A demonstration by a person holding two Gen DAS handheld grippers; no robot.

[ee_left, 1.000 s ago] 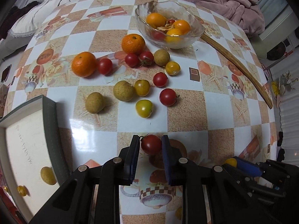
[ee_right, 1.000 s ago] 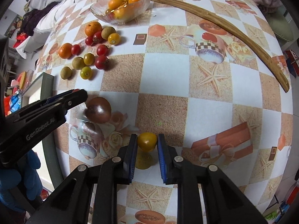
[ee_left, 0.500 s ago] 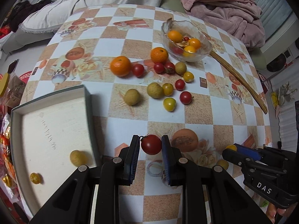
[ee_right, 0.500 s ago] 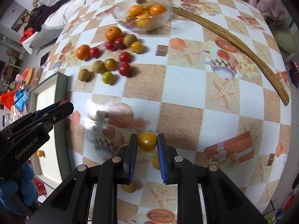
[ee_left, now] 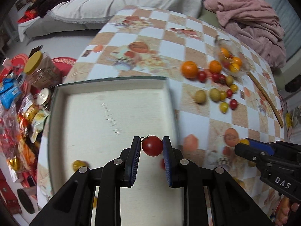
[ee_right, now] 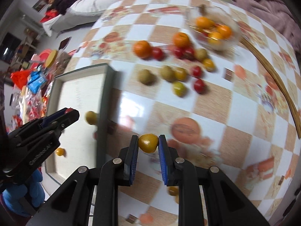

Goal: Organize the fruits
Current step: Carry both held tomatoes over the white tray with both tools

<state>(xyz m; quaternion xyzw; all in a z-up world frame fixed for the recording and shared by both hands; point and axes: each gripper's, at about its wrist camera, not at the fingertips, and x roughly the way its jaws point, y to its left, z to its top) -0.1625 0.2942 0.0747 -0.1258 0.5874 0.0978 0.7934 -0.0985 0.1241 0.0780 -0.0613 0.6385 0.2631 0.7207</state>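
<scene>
Above tray [ee_left: 56, 101], left gripper [ee_left: 151, 146] steeply down, clamps red tomato [ee_left: 152, 145] (right gripper [ee_right: 148, 144] clamps yellow tomato [ee_right: 148, 143]).

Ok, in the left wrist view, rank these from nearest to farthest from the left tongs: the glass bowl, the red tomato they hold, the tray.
1. Red tomato, between the pads.
2. Tray, just below.
3. Glass bowl, far upper right.

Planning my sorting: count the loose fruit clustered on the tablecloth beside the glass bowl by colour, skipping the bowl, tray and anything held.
Orange mandarins: 2
Red tomatoes: 5
Yellow tomatoes: 3
Brownish-green fruits: 3
Total: 13
</scene>
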